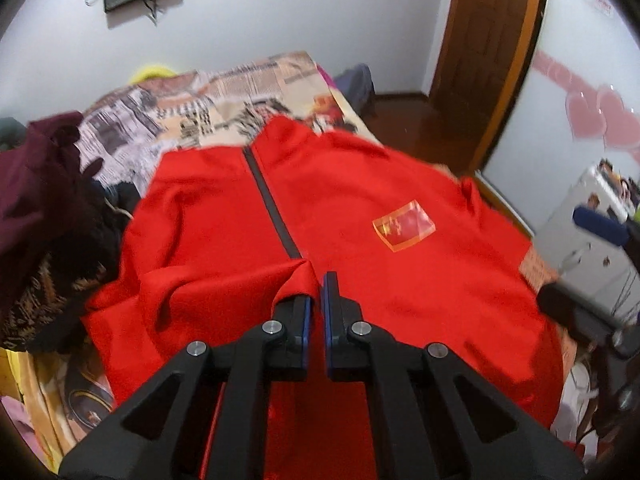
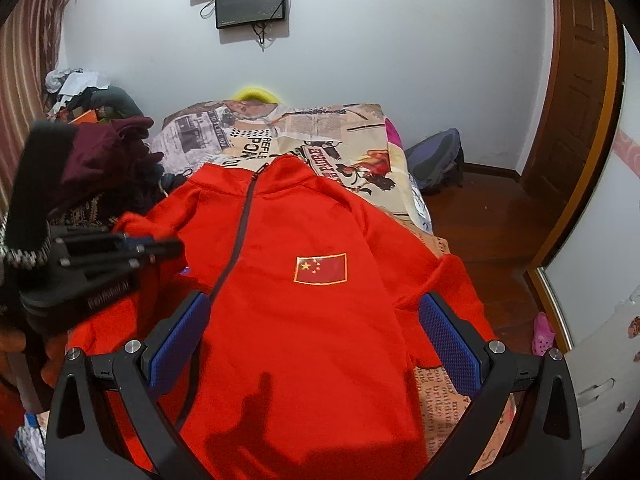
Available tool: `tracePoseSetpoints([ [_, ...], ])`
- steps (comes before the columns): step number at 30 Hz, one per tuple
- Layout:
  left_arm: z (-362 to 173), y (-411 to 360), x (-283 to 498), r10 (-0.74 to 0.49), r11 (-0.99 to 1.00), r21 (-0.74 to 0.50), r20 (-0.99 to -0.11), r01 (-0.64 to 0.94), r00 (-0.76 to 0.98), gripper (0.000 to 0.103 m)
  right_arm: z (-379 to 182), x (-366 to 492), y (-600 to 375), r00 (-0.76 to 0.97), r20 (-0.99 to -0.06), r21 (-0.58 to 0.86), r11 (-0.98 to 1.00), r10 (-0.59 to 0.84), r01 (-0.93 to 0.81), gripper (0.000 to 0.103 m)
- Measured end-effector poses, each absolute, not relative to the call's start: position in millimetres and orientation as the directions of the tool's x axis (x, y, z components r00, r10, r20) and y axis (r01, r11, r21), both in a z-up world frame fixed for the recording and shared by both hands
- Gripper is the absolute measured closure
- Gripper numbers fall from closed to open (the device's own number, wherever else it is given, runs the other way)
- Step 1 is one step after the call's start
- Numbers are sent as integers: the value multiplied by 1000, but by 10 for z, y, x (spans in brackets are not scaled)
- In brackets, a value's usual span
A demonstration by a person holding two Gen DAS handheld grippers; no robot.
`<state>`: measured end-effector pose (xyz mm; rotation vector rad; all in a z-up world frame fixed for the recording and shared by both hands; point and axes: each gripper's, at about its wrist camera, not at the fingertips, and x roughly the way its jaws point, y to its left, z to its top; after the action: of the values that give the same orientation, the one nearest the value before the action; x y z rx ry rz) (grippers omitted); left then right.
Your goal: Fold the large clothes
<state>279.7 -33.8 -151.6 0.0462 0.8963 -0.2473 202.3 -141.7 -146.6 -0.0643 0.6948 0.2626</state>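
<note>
Currently: red jacket (image 2: 304, 320) spread on bed (image 2: 320, 136), zipper axis running away from both jaws. Left gripper (image 1: 316, 300) clamps its hem fold; right gripper (image 2: 314, 336) hovers wide apart above.

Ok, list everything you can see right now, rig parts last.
jacket: 1, red with dark zip, spread flat on bed
flag patch: 1, red and gold, on jacket chest
bed cover: 1, newspaper print, under jacket
clothes pile: 1, maroon and dark, on the bed's left side beside the jacket
screens: 2, black, on far wall
door: 1, brown wood, right
backpack: 1, dark, floor by wall
left gripper: fingers shut on a jacket fold
right gripper: fingers open above jacket
</note>
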Motion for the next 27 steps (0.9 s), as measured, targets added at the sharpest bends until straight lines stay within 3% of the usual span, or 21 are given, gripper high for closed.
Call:
tracePoseSetpoints([
  [6,-1486,-343,2680,-219,963,-82,-789,255,574,82,-1481,2017,-1462,737,-645,13,967,201,-253,0],
  [8,-1378,-328,2582,-196,968,-53,-770,246,607,62,-1473,2013,-1464,739,-644,10,968,198,-251,0],
  [10,-1249,-272,2478,-192,970,-44,-739,238,646,54,-1460,2003,-1459,741,-642,10,968,199,-251,0],
  [19,-873,553,2040,-48,999,-19,-666,47,744,46,-1294,1889,-1163,762,-600,-46,940,244,-337,0],
  [23,-945,1035,1844,86,996,34,-675,-86,733,46,-1307,1861,-909,744,-602,-73,908,289,-412,0],
  [27,-1129,1375,1651,140,985,28,-703,-170,697,46,-1406,1802,-616,703,-625,-91,862,341,-499,0],
])
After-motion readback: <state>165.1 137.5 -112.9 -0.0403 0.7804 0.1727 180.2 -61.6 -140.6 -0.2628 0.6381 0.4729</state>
